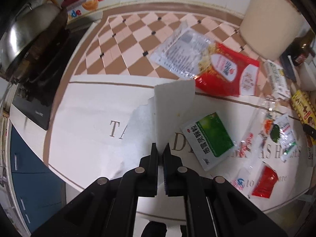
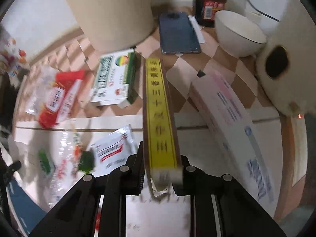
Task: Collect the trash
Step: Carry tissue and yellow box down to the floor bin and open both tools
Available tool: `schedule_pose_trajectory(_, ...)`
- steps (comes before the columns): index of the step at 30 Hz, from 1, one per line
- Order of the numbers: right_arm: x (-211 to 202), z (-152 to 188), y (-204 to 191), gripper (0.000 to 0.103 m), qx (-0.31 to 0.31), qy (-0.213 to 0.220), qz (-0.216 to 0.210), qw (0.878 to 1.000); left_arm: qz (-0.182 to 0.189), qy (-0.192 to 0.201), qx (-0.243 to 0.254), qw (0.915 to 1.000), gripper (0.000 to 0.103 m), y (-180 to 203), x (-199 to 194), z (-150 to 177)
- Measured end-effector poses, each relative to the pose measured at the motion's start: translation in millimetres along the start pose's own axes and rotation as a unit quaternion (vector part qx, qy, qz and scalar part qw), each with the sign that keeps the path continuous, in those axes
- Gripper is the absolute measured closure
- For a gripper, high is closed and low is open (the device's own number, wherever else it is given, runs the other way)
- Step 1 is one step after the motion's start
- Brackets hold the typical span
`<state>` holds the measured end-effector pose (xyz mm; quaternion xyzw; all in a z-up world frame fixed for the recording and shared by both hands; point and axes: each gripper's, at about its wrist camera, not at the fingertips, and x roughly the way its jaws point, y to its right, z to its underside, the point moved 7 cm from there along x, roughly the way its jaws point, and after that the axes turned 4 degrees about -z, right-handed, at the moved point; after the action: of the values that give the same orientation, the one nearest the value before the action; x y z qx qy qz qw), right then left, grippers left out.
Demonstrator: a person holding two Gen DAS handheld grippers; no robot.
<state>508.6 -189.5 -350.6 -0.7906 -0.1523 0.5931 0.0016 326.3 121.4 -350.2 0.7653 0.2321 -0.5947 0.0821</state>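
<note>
White and thin, a stiff sheet of paper (image 1: 173,106) stood upright between the pads of the left gripper (image 1: 162,148), whose black jaws were pressed together on its lower edge. The sheet rose above the tabletop (image 1: 88,102), a pale printed cloth with brown lettering and a band of pink and brown checks farther back.

Around it lay the rest of the litter. A flat green and white sachet (image 1: 209,138) rested just right of the gripper, and beyond the sheet a crumpled red and clear plastic noodle bag (image 1: 213,63) sprawled across the checks. A small red sauce packet (image 1: 263,181) and some clear wrappers (image 1: 276,130) lay near the table's right edge. A cream cylindrical bin (image 1: 270,19) stood at the back right.

The right gripper (image 2: 161,169) was clamped on the near end of a long narrow carton with a yellow face and brown sides (image 2: 160,114); the carton's end flap looked crushed and hung open below the jaws. The box reached away from the gripper over the table. Beside it lay a green and white medicine box (image 2: 116,77) on its left and a long white and pink box (image 2: 233,118) on its right. Farther back were a dark phone (image 2: 177,33), a white bowl (image 2: 239,33) and a brown glass bottle (image 2: 209,2).
</note>
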Motion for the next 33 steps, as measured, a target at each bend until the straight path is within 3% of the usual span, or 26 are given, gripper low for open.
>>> schedule_pose_trajectory(5,-40,38,-17,0.082,0.011,0.045,-0.014,0.999,-0.001,0.040,0.024,0.9989,0.101,0,-32,12)
schedule_pose_trajectory(11,-88,100,-40,0.082,0.027,0.085,-0.016,0.996,0.033,0.071,0.053,0.9955,0.101,-3,-70,49)
schedule_pose_trajectory(16,-131,164,-76,0.083,0.037,0.116,-0.031,0.992,0.094,0.073,0.078,0.9898,0.101,-5,-98,101)
schedule_pose_trajectory(20,-153,229,-107,0.083,0.038,0.128,-0.047,0.990,0.176,0.030,0.088,0.9800,0.101,-8,-100,160)
schedule_pose_trajectory(23,-151,283,-121,0.083,0.048,0.108,-0.065,0.991,0.214,-0.032,0.089,0.9722,0.101,-10,-79,209)
schedule_pose_trajectory(26,-130,337,-127,0.083,0.054,0.072,-0.074,0.993,0.205,-0.071,0.094,0.9716,0.101,-7,-45,242)
schedule_pose_trajectory(29,-88,382,-120,0.083,0.067,0.029,-0.077,0.994,0.207,-0.116,0.085,0.9677,0.101,5,6,272)
schedule_pose_trajectory(33,-12,433,-103,0.083,0.073,-0.026,-0.077,0.994,0.210,-0.163,0.084,0.9605,0.101,35,105,306)
